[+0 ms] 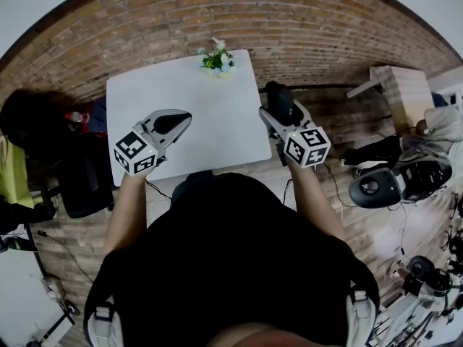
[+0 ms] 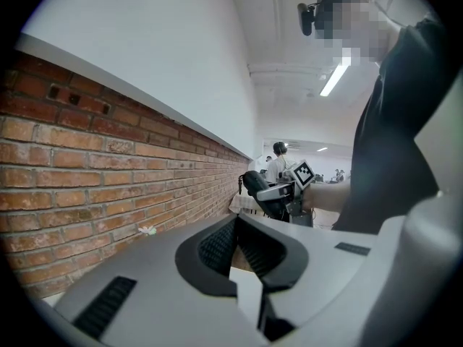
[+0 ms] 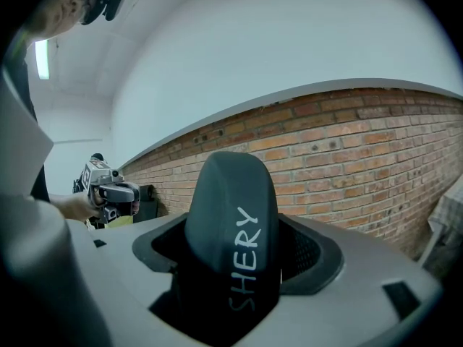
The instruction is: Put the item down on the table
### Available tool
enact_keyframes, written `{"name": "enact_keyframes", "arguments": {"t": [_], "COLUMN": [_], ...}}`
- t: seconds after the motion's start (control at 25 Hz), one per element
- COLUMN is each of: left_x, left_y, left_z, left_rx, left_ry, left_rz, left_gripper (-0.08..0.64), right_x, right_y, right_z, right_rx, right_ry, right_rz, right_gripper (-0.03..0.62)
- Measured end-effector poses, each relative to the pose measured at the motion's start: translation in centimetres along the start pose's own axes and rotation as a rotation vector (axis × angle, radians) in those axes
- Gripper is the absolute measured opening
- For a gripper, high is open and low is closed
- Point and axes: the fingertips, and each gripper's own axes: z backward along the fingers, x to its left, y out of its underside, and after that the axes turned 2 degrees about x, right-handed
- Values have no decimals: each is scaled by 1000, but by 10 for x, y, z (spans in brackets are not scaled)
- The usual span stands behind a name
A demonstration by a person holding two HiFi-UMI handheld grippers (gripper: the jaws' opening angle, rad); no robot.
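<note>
The item is a dark rounded case [image 3: 233, 223] with white lettering on it, and my right gripper [image 3: 235, 266] is shut on it. In the head view the right gripper [image 1: 278, 113] holds the case [image 1: 279, 94] in the air just past the right edge of the white table [image 1: 217, 136]. My left gripper [image 1: 177, 121] hovers over the table's left front part. In its own view the left gripper [image 2: 236, 241] has its jaws together with nothing between them. Each gripper view shows the other hand: the right gripper [image 2: 282, 190] and the left gripper [image 3: 108, 190].
A small pot of flowers [image 1: 217, 60] stands at the table's far edge. A brick wall [image 2: 108, 172] runs behind the table. A black chair [image 1: 79, 183] is at the left. A pale side table [image 1: 398, 85] and dark equipment [image 1: 383, 185] stand at the right.
</note>
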Motion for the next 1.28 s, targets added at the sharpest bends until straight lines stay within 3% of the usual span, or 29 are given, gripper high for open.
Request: {"name": "enact_keyframes", "arguments": {"t": [1.28], "left_x": [42], "left_y": [16], "left_z": [11], "left_rx": [23], "left_ry": [-13], "left_rz": [46], "left_gripper": [12], "right_x": [-34], "right_y": [89], "right_z": [-77], "right_rx": [223], "right_ry": [36], "right_rz": [-45], "right_gripper": [362]}}
